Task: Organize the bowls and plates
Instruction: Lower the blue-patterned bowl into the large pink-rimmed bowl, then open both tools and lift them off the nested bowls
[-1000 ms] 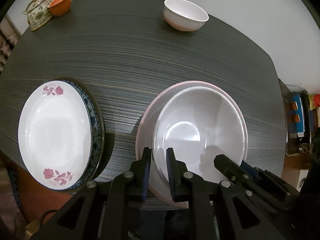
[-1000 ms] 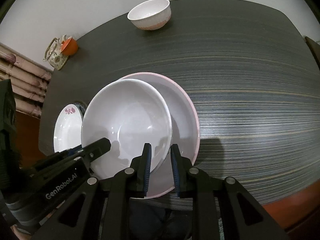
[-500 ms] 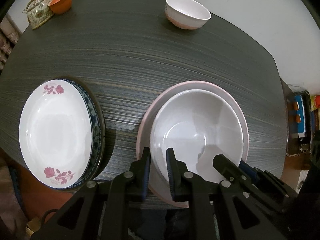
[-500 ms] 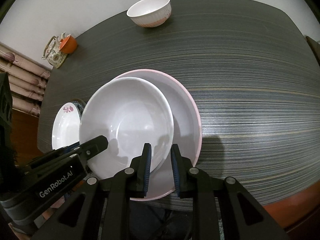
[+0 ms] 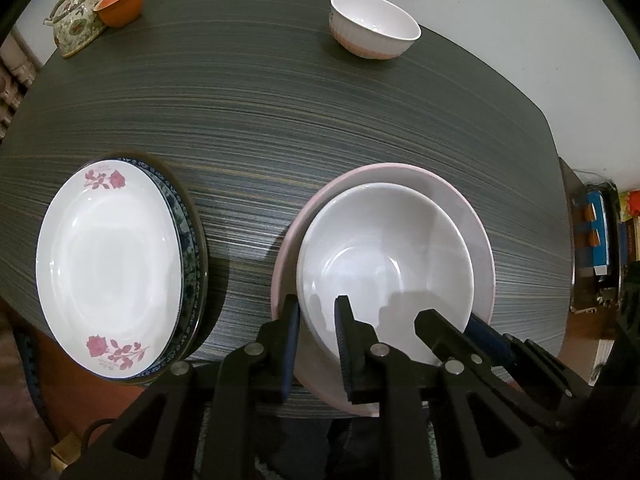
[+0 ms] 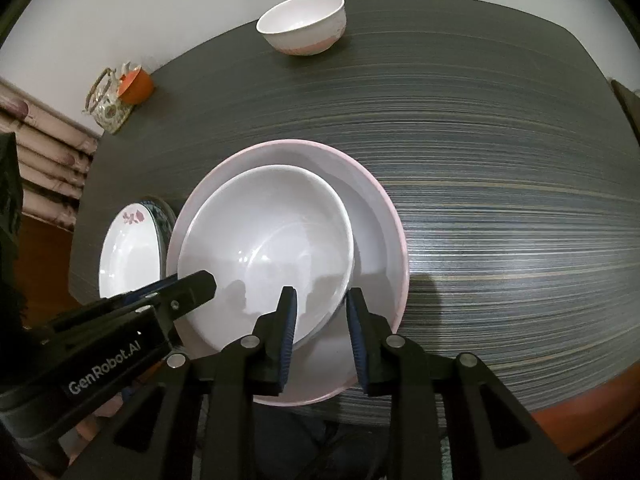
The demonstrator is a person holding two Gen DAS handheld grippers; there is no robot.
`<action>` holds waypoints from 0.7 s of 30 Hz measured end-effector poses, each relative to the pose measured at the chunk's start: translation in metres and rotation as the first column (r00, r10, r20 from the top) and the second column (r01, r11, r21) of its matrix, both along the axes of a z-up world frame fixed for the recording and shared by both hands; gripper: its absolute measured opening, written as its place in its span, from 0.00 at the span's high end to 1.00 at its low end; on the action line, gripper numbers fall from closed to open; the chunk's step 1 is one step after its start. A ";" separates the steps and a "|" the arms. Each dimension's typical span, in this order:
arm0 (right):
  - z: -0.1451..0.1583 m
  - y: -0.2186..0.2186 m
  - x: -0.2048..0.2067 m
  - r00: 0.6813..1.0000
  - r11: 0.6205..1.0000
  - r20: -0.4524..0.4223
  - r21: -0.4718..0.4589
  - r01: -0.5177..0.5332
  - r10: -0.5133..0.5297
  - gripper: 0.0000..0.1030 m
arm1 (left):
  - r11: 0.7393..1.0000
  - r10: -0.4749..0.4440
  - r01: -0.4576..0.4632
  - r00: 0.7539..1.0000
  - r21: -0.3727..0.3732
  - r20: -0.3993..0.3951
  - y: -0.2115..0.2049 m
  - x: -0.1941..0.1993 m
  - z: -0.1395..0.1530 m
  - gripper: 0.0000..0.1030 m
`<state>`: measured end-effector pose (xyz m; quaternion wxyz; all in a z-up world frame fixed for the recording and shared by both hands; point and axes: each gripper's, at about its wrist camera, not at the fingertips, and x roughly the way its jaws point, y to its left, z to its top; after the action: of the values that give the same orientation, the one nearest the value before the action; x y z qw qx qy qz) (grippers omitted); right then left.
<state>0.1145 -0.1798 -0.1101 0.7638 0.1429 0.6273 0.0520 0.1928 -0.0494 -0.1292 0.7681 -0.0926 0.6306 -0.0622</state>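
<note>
A large white bowl [image 5: 384,248] [image 6: 272,232] rests inside a wider pink-rimmed dish [image 5: 476,232] [image 6: 384,216] near the table's front edge. My left gripper [image 5: 317,320] is shut on the bowl's near left rim, one finger inside and one outside. On the near right rim, my right gripper [image 6: 320,312] has its jaws opening. The rim stands between them and the outer pad is clear of it. A small white bowl with a pink base [image 5: 374,26] [image 6: 302,24] stands alone at the far edge.
A rose-printed white plate [image 5: 108,268] [image 6: 128,256] lies on a blue-patterned plate at the left of the dark striped table [image 5: 280,120]. A patterned teapot [image 5: 76,26] and an orange cup [image 5: 122,0] sit at the far left corner.
The white bowl has come down from a tilt and now sits level inside the pink dish. My right gripper's fingers have spread apart. Neither hand has shifted.
</note>
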 end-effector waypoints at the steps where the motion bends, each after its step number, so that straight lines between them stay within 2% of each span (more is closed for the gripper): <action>1: 0.000 0.000 0.000 1.000 1.000 0.002 0.001 -0.002 0.002 0.73 | 1.000 0.000 0.000 1.000 -0.001 -0.001 0.000 0.000 0.000 0.82; 9: 0.004 0.001 -0.002 1.000 1.000 0.024 -0.020 0.004 -0.004 0.68 | 1.000 -0.007 0.007 1.000 -0.020 0.012 0.000 -0.001 0.003 0.77; 14: 0.009 -0.005 -0.002 0.999 1.000 0.043 -0.017 0.022 -0.021 0.66 | 0.998 -0.023 0.027 0.996 -0.052 0.081 0.001 -0.004 0.013 0.66; 17: 0.012 -0.013 -0.004 0.997 0.999 0.062 0.004 0.054 -0.054 0.66 | 0.996 -0.031 0.041 0.991 -0.074 0.126 0.002 -0.006 0.021 0.63; 21: 0.018 -0.023 -0.003 0.991 0.995 0.096 0.037 0.088 -0.091 0.60 | 0.995 -0.035 0.049 0.988 -0.090 0.151 0.004 -0.006 0.025 0.60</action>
<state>0.1119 -0.2026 -0.0923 0.7926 0.1808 0.5813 0.0349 0.1865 -0.0451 -0.1040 0.8063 -0.1101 0.5697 -0.1148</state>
